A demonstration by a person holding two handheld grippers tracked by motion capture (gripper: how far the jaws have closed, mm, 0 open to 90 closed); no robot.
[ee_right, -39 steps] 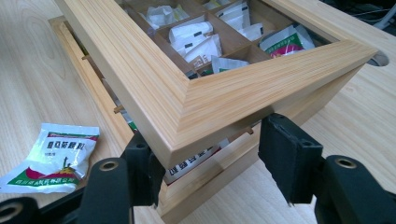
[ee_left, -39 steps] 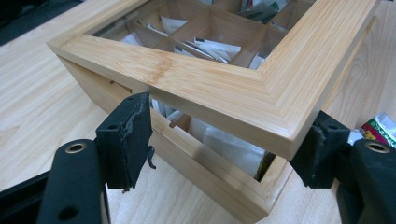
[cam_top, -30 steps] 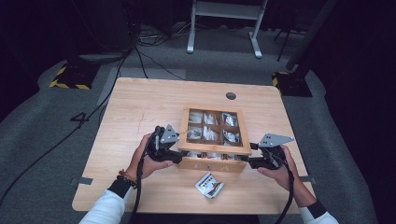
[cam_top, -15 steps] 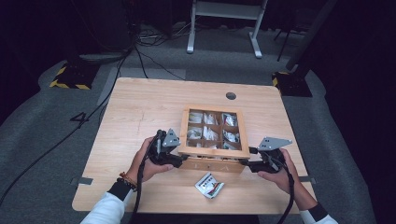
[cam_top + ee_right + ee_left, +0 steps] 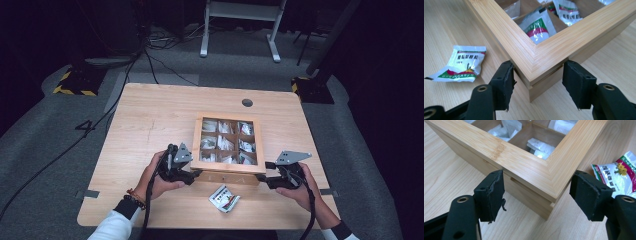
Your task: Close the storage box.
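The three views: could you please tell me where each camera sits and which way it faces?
High view: above the person's side, facing forward and down on the table; forearms and both hands show.
Left gripper view: on the left gripper, along its jaws at the wooden box.
Right gripper view: on the right gripper, at another box corner.
Both gripper views share the box and the loose packet.

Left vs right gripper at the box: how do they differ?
The left gripper straddles the box's near-left corner, and its right jaw stands clear of the wood. The right gripper straddles the near-right corner, and both its jaws sit close against it. Both are at lid-seam height; whether the pads press is unclear.
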